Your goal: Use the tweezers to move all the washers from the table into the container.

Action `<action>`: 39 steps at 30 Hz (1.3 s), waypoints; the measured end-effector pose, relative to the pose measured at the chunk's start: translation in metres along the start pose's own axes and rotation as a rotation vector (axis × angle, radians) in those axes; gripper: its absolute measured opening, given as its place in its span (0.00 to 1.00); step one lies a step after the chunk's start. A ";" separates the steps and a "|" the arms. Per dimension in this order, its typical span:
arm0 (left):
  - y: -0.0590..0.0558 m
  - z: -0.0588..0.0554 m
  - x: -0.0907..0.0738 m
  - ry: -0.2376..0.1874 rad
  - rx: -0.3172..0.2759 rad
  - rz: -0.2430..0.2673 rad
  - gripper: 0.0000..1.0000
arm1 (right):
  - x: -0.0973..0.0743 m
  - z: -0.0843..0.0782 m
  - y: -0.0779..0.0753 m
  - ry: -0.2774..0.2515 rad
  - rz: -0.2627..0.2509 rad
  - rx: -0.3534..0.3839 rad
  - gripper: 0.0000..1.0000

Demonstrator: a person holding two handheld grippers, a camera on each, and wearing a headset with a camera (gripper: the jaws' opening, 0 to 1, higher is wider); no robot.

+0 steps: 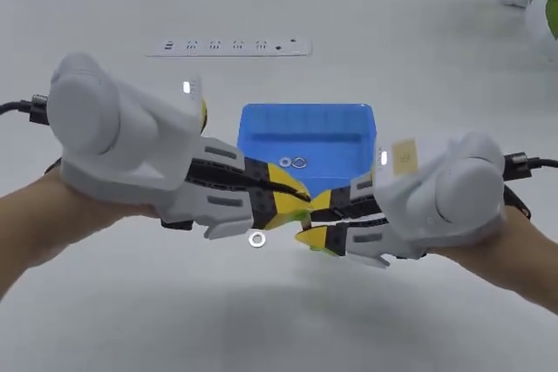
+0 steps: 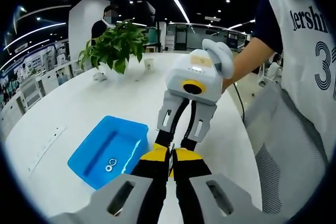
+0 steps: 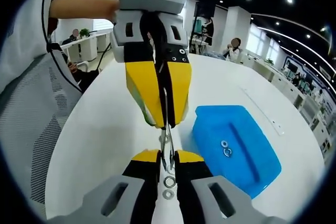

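The left gripper [image 2: 170, 155] and right gripper [image 3: 168, 157] are both clamping the tweezers [image 3: 167, 140]. Two washers [image 3: 169, 182] are lying on the table [image 3: 105, 129] nearby.

Blue rect. container [image 1: 305, 121] is set open side up w/ 2 steel washers [image 1: 300, 163] laid flat inside, side by side. 2 loose washers [image 3: 169, 181] are seen on the white table [image 3: 105, 129], just beside the tips of the thin metal tweezers [image 3: 167, 139].
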State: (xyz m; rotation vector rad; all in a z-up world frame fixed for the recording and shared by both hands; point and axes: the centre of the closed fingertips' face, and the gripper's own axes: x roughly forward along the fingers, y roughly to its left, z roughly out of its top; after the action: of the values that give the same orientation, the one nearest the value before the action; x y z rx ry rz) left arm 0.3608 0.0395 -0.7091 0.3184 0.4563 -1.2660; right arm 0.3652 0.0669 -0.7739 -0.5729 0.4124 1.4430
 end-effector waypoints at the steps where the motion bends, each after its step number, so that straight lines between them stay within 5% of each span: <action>1: 0.000 -0.001 0.001 0.001 -0.001 -0.001 0.06 | 0.001 -0.001 0.000 0.000 -0.001 0.003 0.11; 29: 0.003 -0.006 0.002 -0.002 -0.043 -0.005 0.06 | 0.006 -0.004 0.000 0.018 -0.006 0.039 0.10; 39: 0.000 0.013 -0.009 0.015 -0.020 -0.003 0.06 | -0.004 0.013 -0.001 -0.008 -0.022 0.036 0.10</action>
State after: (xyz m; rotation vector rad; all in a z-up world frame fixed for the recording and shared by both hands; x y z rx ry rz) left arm 0.3605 0.0411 -0.6932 0.3111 0.4824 -1.2624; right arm 0.3645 0.0716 -0.7607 -0.5414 0.4242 1.4140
